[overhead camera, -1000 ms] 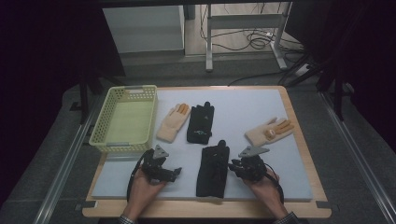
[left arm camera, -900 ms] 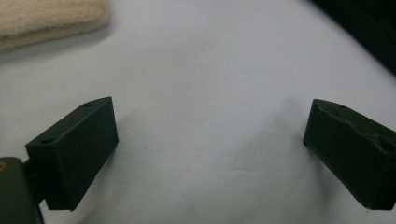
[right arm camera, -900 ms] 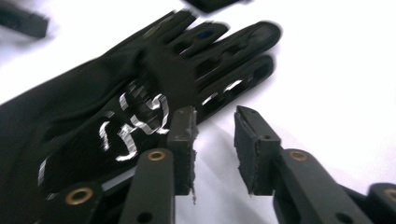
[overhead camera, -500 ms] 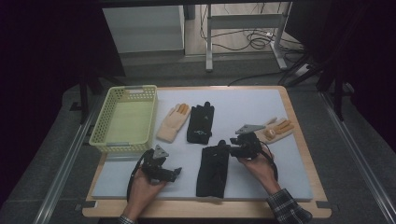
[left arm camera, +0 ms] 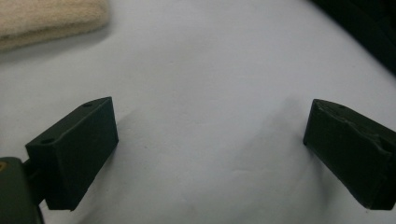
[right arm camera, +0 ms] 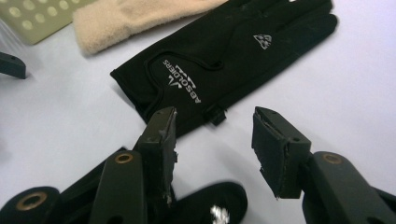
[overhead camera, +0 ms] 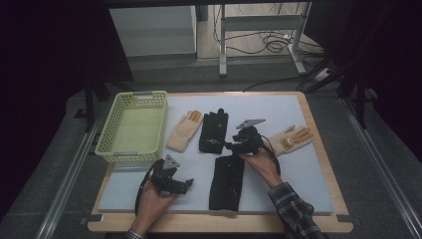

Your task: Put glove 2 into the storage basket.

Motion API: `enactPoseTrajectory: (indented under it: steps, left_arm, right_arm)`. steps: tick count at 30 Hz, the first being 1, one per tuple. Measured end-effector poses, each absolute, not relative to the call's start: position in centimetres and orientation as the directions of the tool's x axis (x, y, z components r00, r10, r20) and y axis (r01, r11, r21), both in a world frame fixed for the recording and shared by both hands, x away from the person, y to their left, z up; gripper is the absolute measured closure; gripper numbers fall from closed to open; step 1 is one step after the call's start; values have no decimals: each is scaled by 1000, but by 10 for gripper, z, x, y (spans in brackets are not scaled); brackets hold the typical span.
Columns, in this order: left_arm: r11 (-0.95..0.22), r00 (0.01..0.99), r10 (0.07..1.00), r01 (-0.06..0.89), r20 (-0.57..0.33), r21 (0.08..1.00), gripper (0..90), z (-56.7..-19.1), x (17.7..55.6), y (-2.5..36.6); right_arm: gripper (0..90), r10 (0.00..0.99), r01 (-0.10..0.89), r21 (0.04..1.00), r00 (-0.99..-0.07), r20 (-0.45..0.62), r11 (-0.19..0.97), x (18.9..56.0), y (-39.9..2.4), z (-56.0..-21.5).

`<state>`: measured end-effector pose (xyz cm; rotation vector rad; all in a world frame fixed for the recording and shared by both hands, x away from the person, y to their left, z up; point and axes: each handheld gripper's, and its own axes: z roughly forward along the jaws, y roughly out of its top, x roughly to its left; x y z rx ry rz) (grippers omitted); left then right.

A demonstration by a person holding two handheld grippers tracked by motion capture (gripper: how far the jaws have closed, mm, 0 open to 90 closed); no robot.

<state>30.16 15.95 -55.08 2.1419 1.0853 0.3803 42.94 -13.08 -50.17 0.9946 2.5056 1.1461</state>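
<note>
Four gloves lie on the white mat (overhead camera: pixel 278 107). A cream glove (overhead camera: pixel 184 130) and a black glove with a white logo (overhead camera: pixel 214 132) sit mid-table. A second black glove (overhead camera: pixel 226 184) lies nearer the front and another cream glove (overhead camera: pixel 291 139) at the right. My right gripper (overhead camera: pixel 231 146) hovers open just off the logo glove's cuff (right arm camera: pixel 224 60), above the near glove's fingertips (right arm camera: pixel 210 205); its jaws (right arm camera: pixel 215 119) hold nothing. My left gripper (overhead camera: pixel 188 183) rests open on the mat left of the near black glove, with bare mat between its jaws (left arm camera: pixel 210 112).
A pale green mesh basket (overhead camera: pixel 134 127) stands at the mat's left end, empty. The wooden table edge (overhead camera: pixel 219 221) runs along the front. In the left gripper view a cream glove (left arm camera: pixel 46 21) lies at the top left and black fabric (left arm camera: pixel 369 28) at the top right.
My right gripper has moved away from the front edge, forward and left, up to the logo glove's cuff. The left gripper has stayed put.
</note>
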Motion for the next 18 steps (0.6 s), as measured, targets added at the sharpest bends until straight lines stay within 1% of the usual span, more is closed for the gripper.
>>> enactPoseTrajectory:
  steps: [10, 18]
  left_arm:
    - [-411, 608, 793, 589, -46, 696, 31, -551, 302, 160]
    - [-412, 609, 792, 588, -46, 696, 32, -551, 302, 160]
  right_arm:
    - [470, 628, 450, 729, -777, 35, 516, 457, -106, -504]
    - [488, 626, 435, 726, -780, 9, 532, 477, -89, -508]
